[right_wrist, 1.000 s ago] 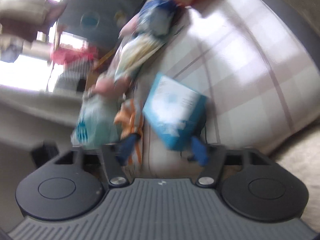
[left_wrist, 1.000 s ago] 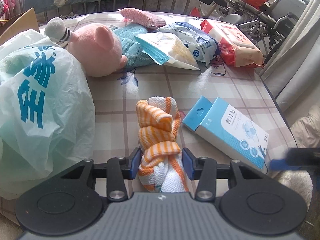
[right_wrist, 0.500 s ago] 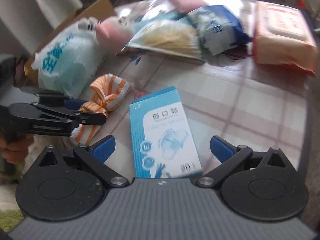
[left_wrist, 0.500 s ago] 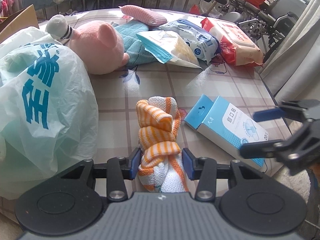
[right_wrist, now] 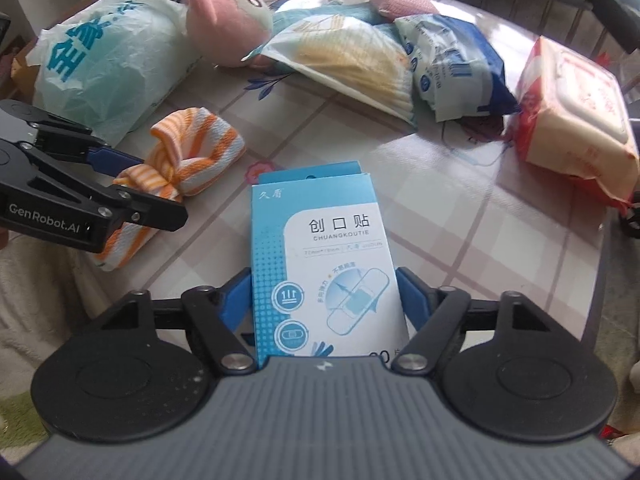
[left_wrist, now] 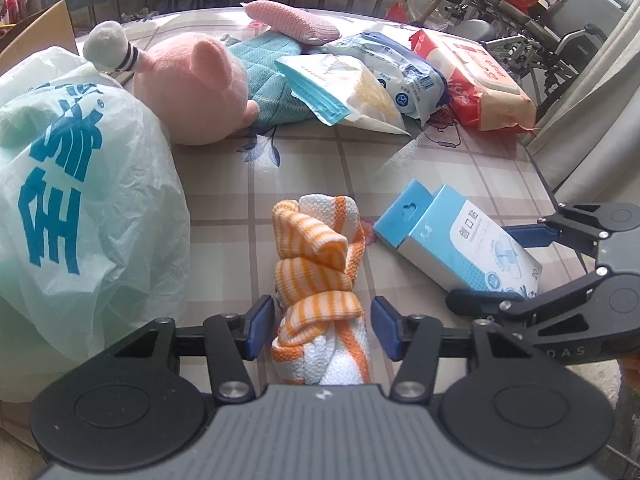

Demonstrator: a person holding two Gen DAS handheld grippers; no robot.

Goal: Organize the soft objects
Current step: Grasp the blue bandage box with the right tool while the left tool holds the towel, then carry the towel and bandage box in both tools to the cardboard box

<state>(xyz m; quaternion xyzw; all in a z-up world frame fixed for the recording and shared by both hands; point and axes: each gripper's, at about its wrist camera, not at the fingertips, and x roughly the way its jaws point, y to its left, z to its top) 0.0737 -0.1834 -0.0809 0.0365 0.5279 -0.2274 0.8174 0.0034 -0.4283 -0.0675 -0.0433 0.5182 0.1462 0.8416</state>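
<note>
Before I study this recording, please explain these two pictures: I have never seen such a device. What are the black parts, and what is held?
No robot here: a person holds a two-finger tool in each hand, each with a camera looking along its fingers; the black shape below is the tool itself. One picture comes from the left gripper, one from the right gripper. On the checked table lie a plastic bag, a pink pig toy, soft packets, a knotted striped cloth and a blue plaster box. The cloth lies between the left fingers; whether they press it is unclear. The right fingers have just been closing and seem to grip the box.
</note>
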